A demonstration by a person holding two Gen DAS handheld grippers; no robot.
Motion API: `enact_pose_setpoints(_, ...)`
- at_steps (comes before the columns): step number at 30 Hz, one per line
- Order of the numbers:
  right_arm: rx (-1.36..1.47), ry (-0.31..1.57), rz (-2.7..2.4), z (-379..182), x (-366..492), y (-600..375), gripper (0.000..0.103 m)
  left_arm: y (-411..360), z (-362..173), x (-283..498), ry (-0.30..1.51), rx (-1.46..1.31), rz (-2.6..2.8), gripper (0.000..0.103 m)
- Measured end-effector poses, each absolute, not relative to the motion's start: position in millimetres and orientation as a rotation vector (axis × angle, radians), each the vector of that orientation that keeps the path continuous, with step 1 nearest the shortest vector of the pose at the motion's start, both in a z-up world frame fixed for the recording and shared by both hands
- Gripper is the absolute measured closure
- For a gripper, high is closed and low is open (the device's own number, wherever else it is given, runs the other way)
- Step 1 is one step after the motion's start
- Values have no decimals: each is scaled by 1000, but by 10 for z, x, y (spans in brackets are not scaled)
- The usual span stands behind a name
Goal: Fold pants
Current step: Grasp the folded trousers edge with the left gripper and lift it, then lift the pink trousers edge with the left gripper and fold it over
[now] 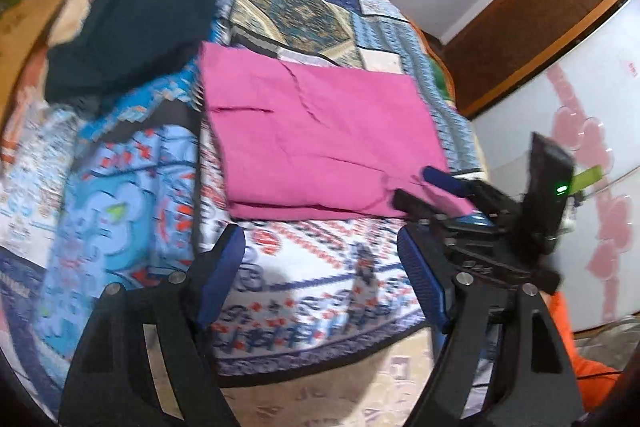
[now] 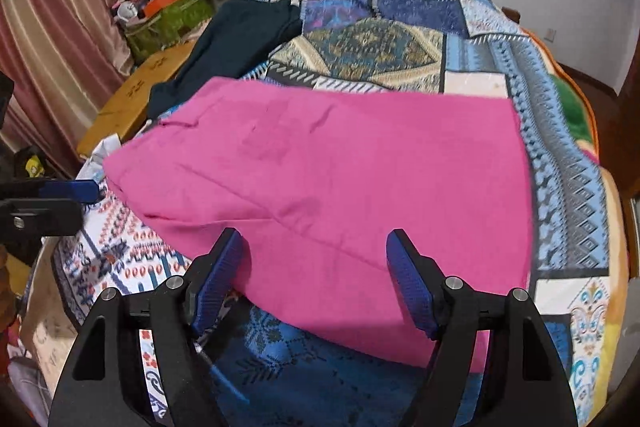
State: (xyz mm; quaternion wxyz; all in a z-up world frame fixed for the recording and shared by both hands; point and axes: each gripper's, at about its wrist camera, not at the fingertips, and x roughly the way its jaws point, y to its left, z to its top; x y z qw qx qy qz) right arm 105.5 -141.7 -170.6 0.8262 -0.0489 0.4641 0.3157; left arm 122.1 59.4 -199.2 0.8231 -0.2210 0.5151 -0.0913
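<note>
Presently, stock of the fold, left to right:

Dark garment point(image 1: 132, 15): heaped well ahead and to the left of the left gripper, apart from the work; crumpled, not folded as far as shows.

Left gripper point(image 1: 320, 259): jaws standing wide, nothing between the pads; only the patterned bedspread point(image 1: 312, 291) lies beneath, with the pink pants' near edge just ahead.

Pink pants point(image 2: 340, 187): lying flat on the bedspread as a stacked rectangle, directly ahead of and partly under the right gripper, ahead and slightly right of the left one; layered edge shows along the near-left side, a few shallow creases on top.

Right gripper point(image 2: 316, 267): jaws spread wide over the pants' near edge, pads clear of the cloth, gripping nothing.

Done, by judgement: the pants look folded at least once, edges roughly square, both tools let go.

Left, by judgement: possibly one more fold to shorten the packet, or a smoothing of the creases; whether the dark garment is also to be folded cannot be told.
</note>
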Motion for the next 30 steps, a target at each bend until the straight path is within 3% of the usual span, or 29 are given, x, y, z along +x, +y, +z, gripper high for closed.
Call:
enact_pose_setpoints(9, -84, 996, 676, -1748, 1012, -1441, 32, 668, -2237, 1583, 1123, -671, -243, 26)
enact_pose_setpoints(10, -74, 1000, 677, -1757, 1012, -1451, 32, 677, -2255, 1628, 1120, -672, -227, 30)
enact_pose_setpoints(13, -59, 1004, 677, -1758, 1011, -1455, 32, 625, -2283, 1771, 1122, -533, -126, 65)
enact_pose_setpoints(22, -22, 1002, 668, -1698, 1008, -1538, 32, 532, -2055, 1694, 1038, -254, -24, 82)
enact_pose_setpoints(30, -29, 1014, 624, -1716, 1014, -1696, 32, 476, -1561, 1397, 826, 119, 179, 85)
